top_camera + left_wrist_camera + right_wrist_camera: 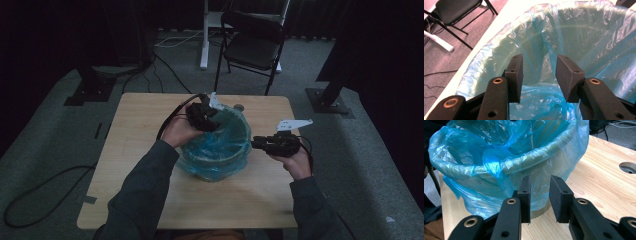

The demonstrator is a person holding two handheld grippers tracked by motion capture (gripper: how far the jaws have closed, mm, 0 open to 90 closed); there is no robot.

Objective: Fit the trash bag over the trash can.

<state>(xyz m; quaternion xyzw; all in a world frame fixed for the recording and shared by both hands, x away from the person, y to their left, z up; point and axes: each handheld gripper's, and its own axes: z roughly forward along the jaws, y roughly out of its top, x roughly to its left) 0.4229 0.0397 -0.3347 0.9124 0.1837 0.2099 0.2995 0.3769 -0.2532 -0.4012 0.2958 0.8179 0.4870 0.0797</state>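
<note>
Holding position: you kept one hand-held gripper in each hand over a light wooden desk (pixel 150 175), with a round bin between them.
Left hand-held gripper (pixel 207 119): you had it at the bin's far-left rim; in its own view (pixel 539 75) the two black jaws stood apart with nothing between them, aimed down into the bin's mouth.
Left hand (pixel 179 131): it wrapped the body of that hand-held gripper, just beside the bin's left side.
Bin (pixel 216 150): it stood upright near the middle of the desk, a grey-green tub lined with a blue plastic bag (pixel 494 157).
Bag: the liner was folded out over the rim and hung crumpled down the outer wall; inside, it lay bunched toward the bottom (pixel 544 100).
Right hand-held gripper (pixel 257 144): you held it level at the bin's right side, jaws pointing at the wall; in its own view (pixel 540 198) the jaws were parted and empty, just short of the hanging plastic.
Right hand (pixel 295 162): it gripped from below, near the desk's right edge.
Desk hole (pixel 628 167): a round opening sat in the top, apart from the bin.
Chair (pixel 252 42): a black folding chair stood on the carpet beyond the desk.
</note>
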